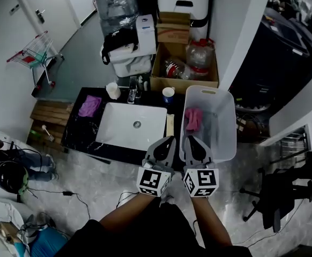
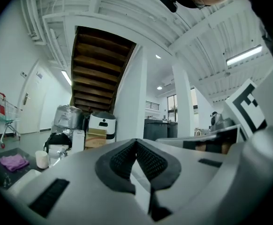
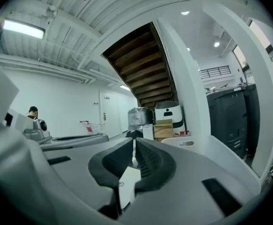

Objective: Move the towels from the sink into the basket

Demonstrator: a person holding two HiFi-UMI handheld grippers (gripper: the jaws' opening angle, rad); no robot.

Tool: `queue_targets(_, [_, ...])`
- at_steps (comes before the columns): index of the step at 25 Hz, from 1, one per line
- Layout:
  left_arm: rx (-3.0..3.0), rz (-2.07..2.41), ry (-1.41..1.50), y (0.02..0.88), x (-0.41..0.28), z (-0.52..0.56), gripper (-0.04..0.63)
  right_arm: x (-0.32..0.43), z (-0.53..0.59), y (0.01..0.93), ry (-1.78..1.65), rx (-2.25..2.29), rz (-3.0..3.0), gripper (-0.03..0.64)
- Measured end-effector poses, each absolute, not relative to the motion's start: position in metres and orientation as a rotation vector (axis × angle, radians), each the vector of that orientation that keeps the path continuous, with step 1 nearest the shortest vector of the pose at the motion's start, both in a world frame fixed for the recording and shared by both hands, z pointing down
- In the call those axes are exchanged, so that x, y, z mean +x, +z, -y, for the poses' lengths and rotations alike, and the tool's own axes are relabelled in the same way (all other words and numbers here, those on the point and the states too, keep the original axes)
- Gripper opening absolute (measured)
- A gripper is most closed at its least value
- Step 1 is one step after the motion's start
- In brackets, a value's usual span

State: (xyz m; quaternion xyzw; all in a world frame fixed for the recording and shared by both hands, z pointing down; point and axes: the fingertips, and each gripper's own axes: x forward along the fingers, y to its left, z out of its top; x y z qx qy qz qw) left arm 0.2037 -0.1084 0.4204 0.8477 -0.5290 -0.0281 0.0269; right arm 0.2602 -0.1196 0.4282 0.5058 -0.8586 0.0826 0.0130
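left gripper [image 1: 170, 139]: jaws pressed together with nothing in them. It hangs just off the near edge of the sink [image 1: 125, 123] and points forward, so it looks more like a parked pose than a reach

right gripper [image 1: 187, 138]: same deal, pads closed on nothing. It sits right beside the left one, over the near end of the basket [image 1: 223, 130]

sink: the white basin looks bare, only the drain shows, so as far as I can tell there's nothing in there to fish out

pink towel [image 1: 193, 118]: crumpled inside the basket, against its left wall, which is exactly where the task wants it

purple towel [image 1: 89, 105]: lying on the dark counter [image 1: 76, 133] left of the sink, not in the basin. The task only says sink, so I can't say if this one counts

basket: parked right up against the counter's right end, next to the sink. I'd guess that's to keep the carry short

my read: the sink part looks done or close to it. Both tools empty and side by side fits a pause rather than a grab
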Motion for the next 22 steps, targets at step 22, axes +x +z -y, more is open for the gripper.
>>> queue_targets(22, [2.299, 2.038, -0.06, 0.459, -0.041, 0.042, 0.003, 0.03, 0.068, 0.441, 0.155, 1.113, 2.828, 0.031])
